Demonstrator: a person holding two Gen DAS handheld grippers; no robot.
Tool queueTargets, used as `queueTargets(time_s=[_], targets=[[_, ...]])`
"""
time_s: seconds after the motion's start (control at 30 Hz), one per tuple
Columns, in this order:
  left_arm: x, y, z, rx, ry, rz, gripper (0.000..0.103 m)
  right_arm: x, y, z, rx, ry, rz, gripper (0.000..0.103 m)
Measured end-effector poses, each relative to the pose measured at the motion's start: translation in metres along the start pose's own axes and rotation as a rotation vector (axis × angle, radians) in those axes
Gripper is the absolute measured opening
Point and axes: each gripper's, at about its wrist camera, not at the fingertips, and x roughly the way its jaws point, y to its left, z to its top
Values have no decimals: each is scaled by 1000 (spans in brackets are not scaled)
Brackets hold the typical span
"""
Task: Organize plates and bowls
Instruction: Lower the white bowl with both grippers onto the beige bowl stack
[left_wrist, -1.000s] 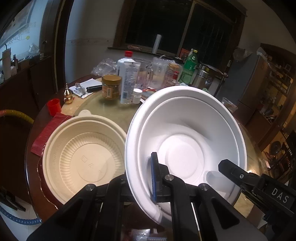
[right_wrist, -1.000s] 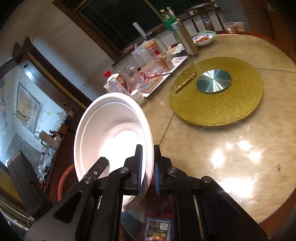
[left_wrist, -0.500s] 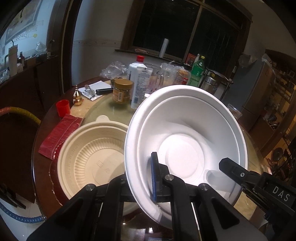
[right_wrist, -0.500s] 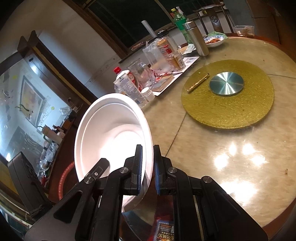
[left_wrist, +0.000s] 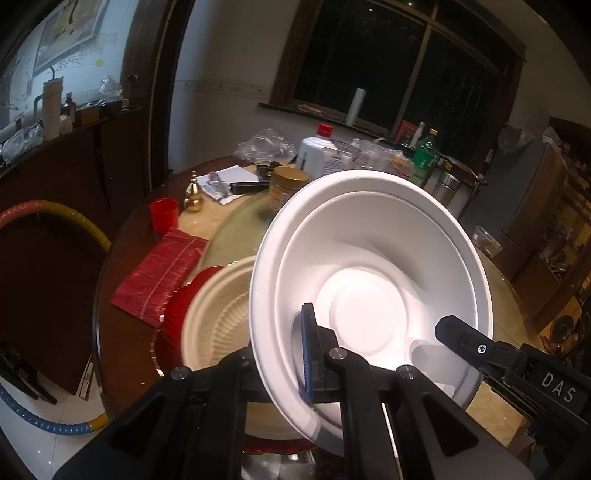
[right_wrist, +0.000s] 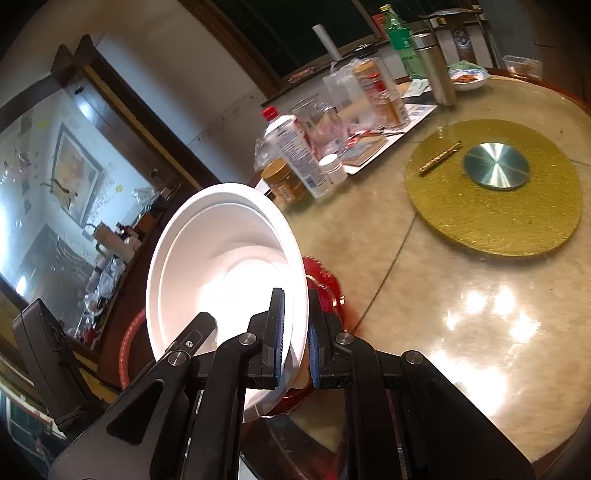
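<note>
My left gripper (left_wrist: 284, 354) and right gripper (right_wrist: 295, 332) each pinch the white bowl's (left_wrist: 369, 280) rim, holding it tilted above the beige bowl (left_wrist: 218, 325) on the red plate (left_wrist: 173, 325).

The left gripper (left_wrist: 280, 354) pinches the near rim of a tilted white foam bowl (left_wrist: 369, 295), one finger inside, one outside. The right gripper (right_wrist: 293, 339) clamps the same bowl's opposite rim, its blue pads (right_wrist: 279, 332) pressing the wall.
</note>
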Motion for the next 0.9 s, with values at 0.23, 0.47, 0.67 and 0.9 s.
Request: queueTargets(time_s=[0.23,0.47,0.67,0.9], targets=[[-5,25,2,-38,-5,44,6,23,24,-5,-46,56,18,11],[7,42,-2,-62,33,74,6,44,27,-11,-50,118,16,11],[16,49,-7,-66,69,83,6,54,24,-13,-33,160,16,11],[15,50,-8,-62,70,85,6,54,25,-13,-30,172,14,11]])
